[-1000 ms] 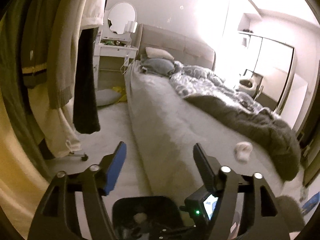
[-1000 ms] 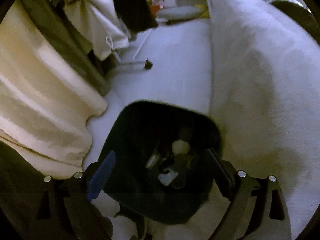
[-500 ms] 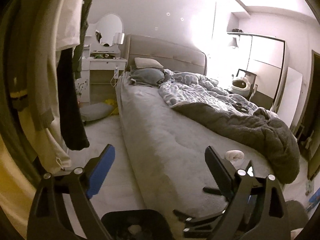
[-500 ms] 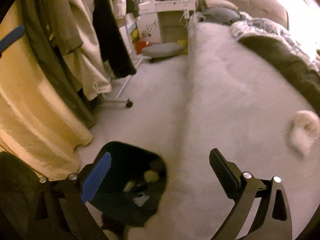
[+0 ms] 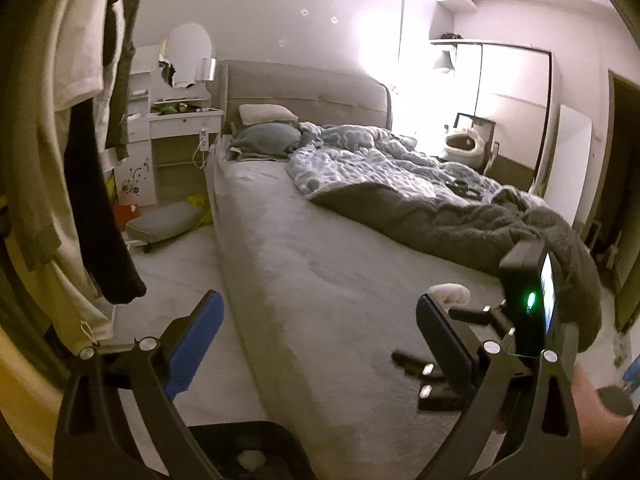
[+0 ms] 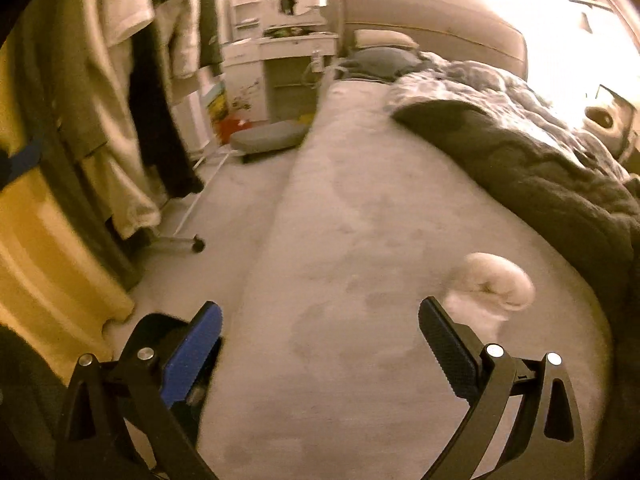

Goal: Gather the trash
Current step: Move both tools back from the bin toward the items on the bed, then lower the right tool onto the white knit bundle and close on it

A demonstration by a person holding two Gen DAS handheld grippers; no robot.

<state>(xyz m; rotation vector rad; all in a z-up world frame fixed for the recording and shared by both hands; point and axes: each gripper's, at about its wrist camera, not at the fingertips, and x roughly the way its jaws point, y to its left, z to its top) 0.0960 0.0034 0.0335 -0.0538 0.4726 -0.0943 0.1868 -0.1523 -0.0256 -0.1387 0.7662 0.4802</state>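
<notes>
A crumpled white tissue (image 6: 490, 292) lies on the grey bed (image 6: 360, 240) near the dark blanket's edge; it also shows in the left wrist view (image 5: 448, 294). My right gripper (image 6: 320, 340) is open and empty above the bed, the tissue just beyond its right finger. My left gripper (image 5: 320, 336) is open and empty over the bed's edge. The right gripper's body (image 5: 524, 304) shows in the left wrist view. A black trash bin (image 5: 248, 452) with scraps inside stands on the floor beside the bed; it also shows in the right wrist view (image 6: 156, 332).
Clothes hang on a wheeled rack (image 5: 80, 160) at the left. A dark blanket and patterned duvet (image 5: 460, 216) cover the bed's far side. A white dresser with mirror (image 5: 176, 120) stands by the headboard. A grey cushion (image 5: 164, 220) lies on the floor.
Both grippers have risen and tilted up from the bin toward the bed. The right gripper has swung right, and the tissue now sits close by its right finger.
</notes>
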